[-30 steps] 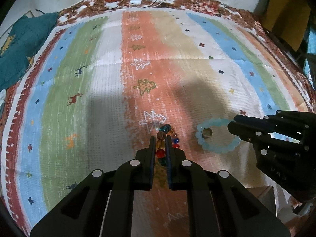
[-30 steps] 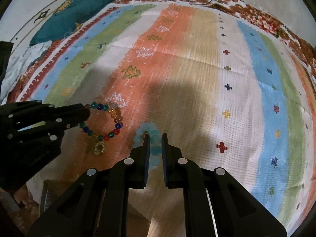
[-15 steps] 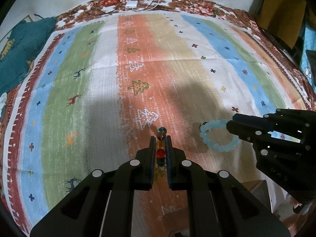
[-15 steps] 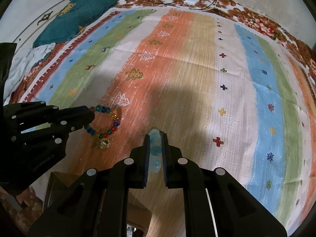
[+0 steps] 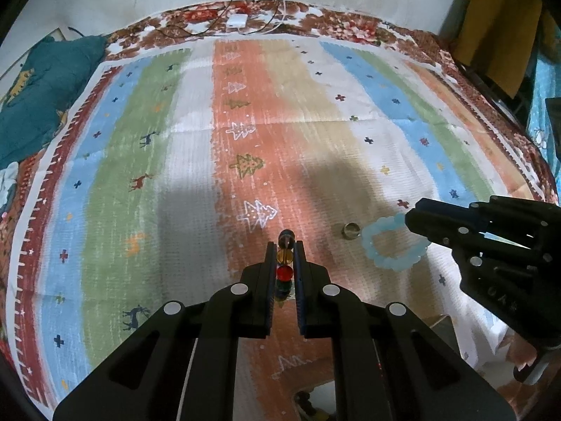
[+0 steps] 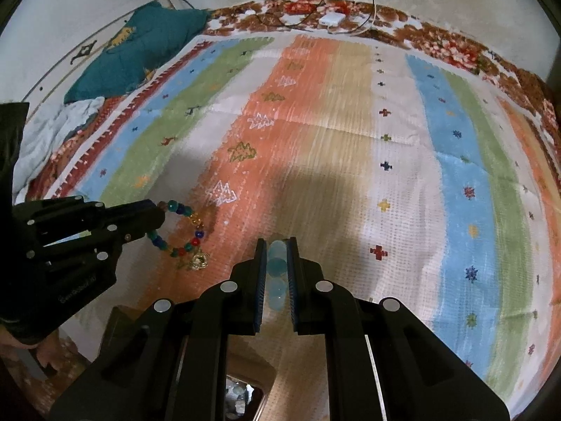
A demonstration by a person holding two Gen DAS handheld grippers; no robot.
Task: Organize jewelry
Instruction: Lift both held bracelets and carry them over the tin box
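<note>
My left gripper (image 5: 284, 245) is shut on a multicoloured bead bracelet (image 5: 284, 263) and holds it edge-on above the striped cloth (image 5: 157, 175). The right wrist view shows that bracelet (image 6: 182, 235) hanging from the left gripper (image 6: 159, 215) with a clear charm at its bottom. My right gripper (image 6: 277, 244) is shut on a pale blue bead bracelet (image 6: 277, 266). That bracelet (image 5: 394, 245) hangs from the right gripper (image 5: 410, 215) in the left wrist view. A small metal ring (image 5: 351, 229) lies on the cloth just left of it.
A teal cushion (image 6: 140, 52) lies at the far left of the cloth. A white charger with cables (image 5: 238, 21) sits at the far edge. An open box with jewellery (image 6: 242, 393) shows below the right gripper, at the near edge.
Both grippers have lifted their bracelets off the cloth and risen. The metal ring that lay inside the blue bracelet now lies uncovered on the cloth.
</note>
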